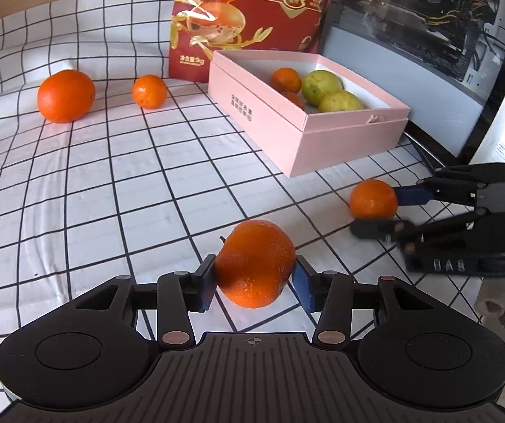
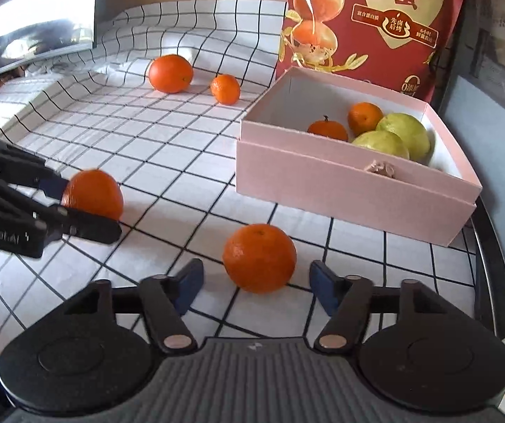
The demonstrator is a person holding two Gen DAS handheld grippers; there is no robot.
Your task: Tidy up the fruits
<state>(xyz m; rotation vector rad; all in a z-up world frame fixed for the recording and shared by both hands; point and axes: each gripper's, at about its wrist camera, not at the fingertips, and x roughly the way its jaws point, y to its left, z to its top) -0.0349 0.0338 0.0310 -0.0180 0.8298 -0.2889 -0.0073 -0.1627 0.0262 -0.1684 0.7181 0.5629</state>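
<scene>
Left wrist view: left gripper [image 1: 255, 276] pinches a glossy, dimpled orange mandarin [image 1: 255, 264].

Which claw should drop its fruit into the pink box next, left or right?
Left. The left claw already pinches an orange. The right claw is open; its orange sits loose on the cloth near the pink box.

On the counter [image 2: 182, 162], the open box [image 2: 323, 183] holding four fruits sits right, a printed bag [image 2: 376, 17] upright behind it, two fruits far left, and two nearer fruits before the box.
</scene>
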